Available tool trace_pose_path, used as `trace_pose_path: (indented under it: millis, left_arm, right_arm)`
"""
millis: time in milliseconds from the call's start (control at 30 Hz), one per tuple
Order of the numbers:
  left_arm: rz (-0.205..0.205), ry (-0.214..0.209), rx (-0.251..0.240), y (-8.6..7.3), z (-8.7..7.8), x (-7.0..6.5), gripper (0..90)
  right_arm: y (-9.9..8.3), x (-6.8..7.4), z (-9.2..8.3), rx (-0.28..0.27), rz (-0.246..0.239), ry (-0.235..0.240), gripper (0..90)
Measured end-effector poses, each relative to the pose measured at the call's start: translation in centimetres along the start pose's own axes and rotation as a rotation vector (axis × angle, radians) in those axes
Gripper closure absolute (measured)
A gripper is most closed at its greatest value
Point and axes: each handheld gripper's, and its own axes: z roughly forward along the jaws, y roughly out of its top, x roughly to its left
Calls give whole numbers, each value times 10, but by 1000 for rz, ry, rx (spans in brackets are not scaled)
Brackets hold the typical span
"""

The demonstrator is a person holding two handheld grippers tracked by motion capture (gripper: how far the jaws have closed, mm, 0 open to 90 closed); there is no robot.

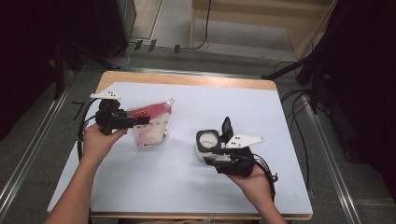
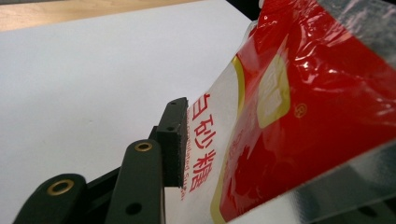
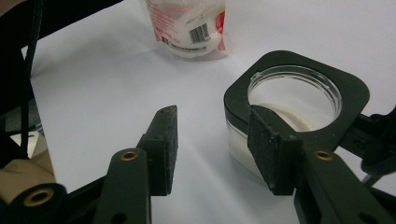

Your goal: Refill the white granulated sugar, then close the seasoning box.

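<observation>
A red and white sugar pouch [image 1: 149, 123] stands on the white sheet at the left. My left gripper [image 1: 140, 120] reaches in from the left at its upper part. In the left gripper view the pouch [image 2: 289, 116] sits between the jaws. One pad [image 2: 175, 140] is right beside its clear face and the other jaw is hidden behind it. A clear jar with a black square rim [image 1: 207, 140] stands at the middle right with its flip lid [image 1: 227, 128] raised. My right gripper [image 3: 217, 144] is open just in front of the jar [image 3: 292, 98], with bare sheet between its pads.
A white sheet [image 1: 187, 186] covers the wooden table [image 1: 187, 79]. The pouch [image 3: 191, 25] shows its barcode side in the right gripper view. Cables trail off the table's right side, and dark stands flank the table.
</observation>
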Motion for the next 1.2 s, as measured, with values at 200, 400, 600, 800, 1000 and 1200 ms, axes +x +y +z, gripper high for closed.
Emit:
trace_pose_path:
  millis: [200, 400, 600, 800, 1000, 1200]
  left_arm:
    - [16, 24, 24, -4, -6, -5, 575]
    - [13, 31, 8, -9, -12, -4, 554]
    - [34, 69, 34, -13, -20, -6, 532]
    - [9, 41, 34, -19, -31, -2, 516]
    - [-22, 31, 13, -24, -43, 7, 505]
    - [-27, 29, 24, -25, -45, 11, 484]
  right_arm:
    - [1, -5, -5, -2, 9, 4, 542]
    - [2, -4, -8, 11, -7, 26, 555]
    - [2, -7, -12, 26, -16, 26, 555]
    - [0, -15, -17, 24, 11, 35, 560]
    - [-3, -20, -23, 27, 20, 41, 567]
    - [-4, -24, -27, 26, 27, 51, 577]
